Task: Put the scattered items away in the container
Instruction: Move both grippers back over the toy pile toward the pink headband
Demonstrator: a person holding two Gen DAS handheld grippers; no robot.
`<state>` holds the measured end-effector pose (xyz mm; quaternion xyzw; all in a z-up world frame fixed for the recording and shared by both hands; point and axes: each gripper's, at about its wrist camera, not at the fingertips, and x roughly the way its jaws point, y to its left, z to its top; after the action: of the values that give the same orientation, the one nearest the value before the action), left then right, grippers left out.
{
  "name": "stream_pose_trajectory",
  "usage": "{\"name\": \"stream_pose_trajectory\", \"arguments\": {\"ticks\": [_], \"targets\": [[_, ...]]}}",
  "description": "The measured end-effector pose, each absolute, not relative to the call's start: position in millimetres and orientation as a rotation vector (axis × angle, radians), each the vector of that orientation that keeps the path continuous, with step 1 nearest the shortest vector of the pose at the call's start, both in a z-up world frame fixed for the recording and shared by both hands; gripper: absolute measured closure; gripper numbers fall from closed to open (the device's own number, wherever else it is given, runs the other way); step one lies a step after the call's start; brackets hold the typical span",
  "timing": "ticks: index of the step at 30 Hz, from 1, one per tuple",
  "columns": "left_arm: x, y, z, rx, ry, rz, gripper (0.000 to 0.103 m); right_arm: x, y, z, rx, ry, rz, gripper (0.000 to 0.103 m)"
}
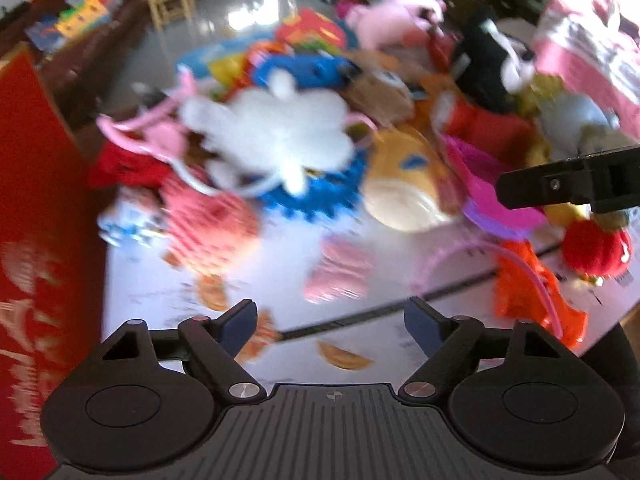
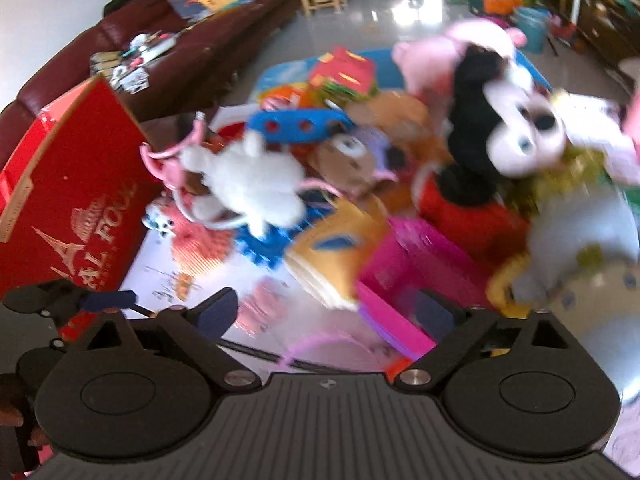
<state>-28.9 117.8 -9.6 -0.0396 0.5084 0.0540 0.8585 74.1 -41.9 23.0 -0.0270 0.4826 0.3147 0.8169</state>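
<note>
Both tools gape wide and empty: the left tool (image 1: 330,320) and right tool (image 2: 328,312) hang above a white tabletop (image 1: 280,240) heaped with blurred toys, beside a red box (image 2: 76,200).

You're seeing both wrist views smeared by motion blur: the pile of toys (image 1: 280,136) is soft and streaked, while the gripper bodies at the bottom stay sharp. Daylight floods in from the far end of the room and leaves white glare on the glossy floor (image 2: 424,4). The fisheye bends the edges, curving the red box (image 2: 76,184) and darkening the corners.
</note>
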Motion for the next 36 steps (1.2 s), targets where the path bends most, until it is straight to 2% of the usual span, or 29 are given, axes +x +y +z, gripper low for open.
{"name": "stream_pose_trajectory", "arguments": {"ticks": [5,9,14,17,18,19,22,25,36], "targets": [[-18.1,98.5,-23.1,-0.076,1.102,0.080,0.019,72.0,-61.8,2.8,-0.009,1.075,0.639,0.014],[-10.8,90.9,-32.0,-0.085,1.131,0.068,0.020,71.0,-66.9,-9.3,0.016,1.107,0.643,0.022],[-5.5,82.3,-42.3,-0.082,1.158,0.049,0.026,68.2,-67.7,-23.3,-0.004,1.123,0.650,0.031],[-2.6,79.3,-48.5,-0.063,1.182,0.046,0.043,65.4,-65.4,-26.1,-0.032,1.114,0.660,0.033],[-1.6,80.8,-49.7,-0.068,1.190,0.046,0.057,64.2,-64.2,-25.9,-0.038,1.111,0.665,0.038],[-0.8,83.3,-50.5,-0.075,1.192,0.050,0.066,63.5,-63.6,-25.7,-0.038,1.109,0.669,0.044],[-0.3,89.3,-48.9,-0.037,1.178,0.091,0.082,60.0,-62.7,-24.3,-0.027,1.107,0.700,0.048],[-3.1,97.8,-49.7,-0.040,1.179,0.097,0.083,54.9,-59.3,-25.2,-0.043,1.095,0.734,0.054],[-8.1,107.5,-52.2,-0.099,1.170,0.067,0.080,49.7,-36.8,-46.3,-0.096,1.083,0.802,0.057]]}}
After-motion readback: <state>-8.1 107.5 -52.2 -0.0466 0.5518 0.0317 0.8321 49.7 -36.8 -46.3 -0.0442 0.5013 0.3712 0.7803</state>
